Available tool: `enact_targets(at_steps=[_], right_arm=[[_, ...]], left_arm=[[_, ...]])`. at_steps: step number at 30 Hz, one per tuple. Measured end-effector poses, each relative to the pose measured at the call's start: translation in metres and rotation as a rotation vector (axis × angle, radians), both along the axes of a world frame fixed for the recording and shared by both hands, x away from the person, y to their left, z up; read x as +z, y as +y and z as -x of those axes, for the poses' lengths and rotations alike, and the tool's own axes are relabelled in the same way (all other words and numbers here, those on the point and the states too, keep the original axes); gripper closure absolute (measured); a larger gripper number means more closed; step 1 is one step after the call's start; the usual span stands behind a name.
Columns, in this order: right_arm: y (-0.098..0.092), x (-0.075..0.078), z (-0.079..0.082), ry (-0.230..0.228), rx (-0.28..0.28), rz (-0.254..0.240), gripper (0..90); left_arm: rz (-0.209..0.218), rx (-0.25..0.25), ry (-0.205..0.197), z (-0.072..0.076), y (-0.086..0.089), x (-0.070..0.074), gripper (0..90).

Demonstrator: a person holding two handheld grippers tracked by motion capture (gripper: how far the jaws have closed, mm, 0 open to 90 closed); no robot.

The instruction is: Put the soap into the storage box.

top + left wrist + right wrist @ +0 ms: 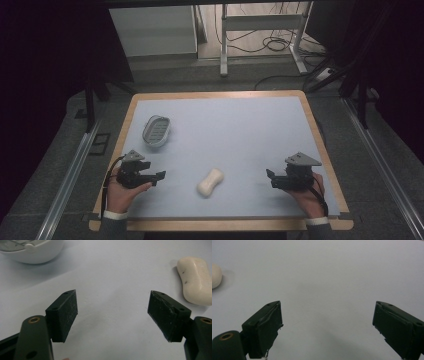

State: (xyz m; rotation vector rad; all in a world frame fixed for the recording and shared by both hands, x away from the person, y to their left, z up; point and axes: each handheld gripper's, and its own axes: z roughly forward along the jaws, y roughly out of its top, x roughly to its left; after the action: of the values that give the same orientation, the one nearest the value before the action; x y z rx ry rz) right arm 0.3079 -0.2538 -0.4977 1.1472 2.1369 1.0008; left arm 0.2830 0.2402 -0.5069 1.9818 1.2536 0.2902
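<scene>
A cream bar of soap [210, 182] lies on the pale blue mat near the front middle; it also appears at the right edge of the left gripper view as soap [196, 280] and at the left edge of the right gripper view as soap [215, 275]. A white soap dish [156, 130] with a slotted insert sits at the back left, its rim [32, 251] in the left gripper view. My left gripper [159, 177] rests left of the soap, open and empty [112, 312]. My right gripper [270, 176] rests right of the soap, open and empty [327, 325].
The mat [225, 130] covers a wooden table [320, 145] with a raised edge. Beyond the far edge stand a white cabinet [155, 30] and a metal frame [260, 25] with cables on the floor. Rails [70, 175] run along both sides.
</scene>
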Motion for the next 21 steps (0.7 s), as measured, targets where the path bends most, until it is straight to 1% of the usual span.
enact_targets(at_steps=[3, 5, 7, 14, 16, 18, 21], right_arm=[[-0.007, 0.001, 0.002, -0.008, -0.003, -0.023, 9.5], [-0.008, 0.001, 0.003, -0.003, -0.006, -0.023, 9.6], [-0.010, 0.001, 0.004, -0.009, -0.013, -0.022, 9.8], [-0.014, 0.002, 0.007, -0.011, -0.025, -0.026, 9.9], [-0.015, 0.003, 0.007, -0.010, -0.029, -0.033, 10.0], [-0.017, 0.003, 0.007, -0.011, -0.032, -0.036, 10.0], [-0.018, 0.002, 0.007, -0.009, -0.037, -0.036, 10.0]], left_arm=[[-0.001, 0.000, -0.002, 0.000, 0.000, 0.001, 24.3], [0.000, 0.004, -0.001, 0.000, 0.000, 0.002, 24.3], [0.002, 0.005, -0.004, 0.000, 0.000, 0.003, 24.3], [0.001, -0.005, -0.010, 0.003, -0.002, 0.005, 24.3], [-0.004, -0.013, -0.014, 0.002, -0.002, 0.006, 24.3], [-0.005, -0.012, -0.011, 0.003, -0.003, 0.006, 24.3], [-0.020, -0.005, -0.003, 0.002, -0.004, 0.005, 24.3]])
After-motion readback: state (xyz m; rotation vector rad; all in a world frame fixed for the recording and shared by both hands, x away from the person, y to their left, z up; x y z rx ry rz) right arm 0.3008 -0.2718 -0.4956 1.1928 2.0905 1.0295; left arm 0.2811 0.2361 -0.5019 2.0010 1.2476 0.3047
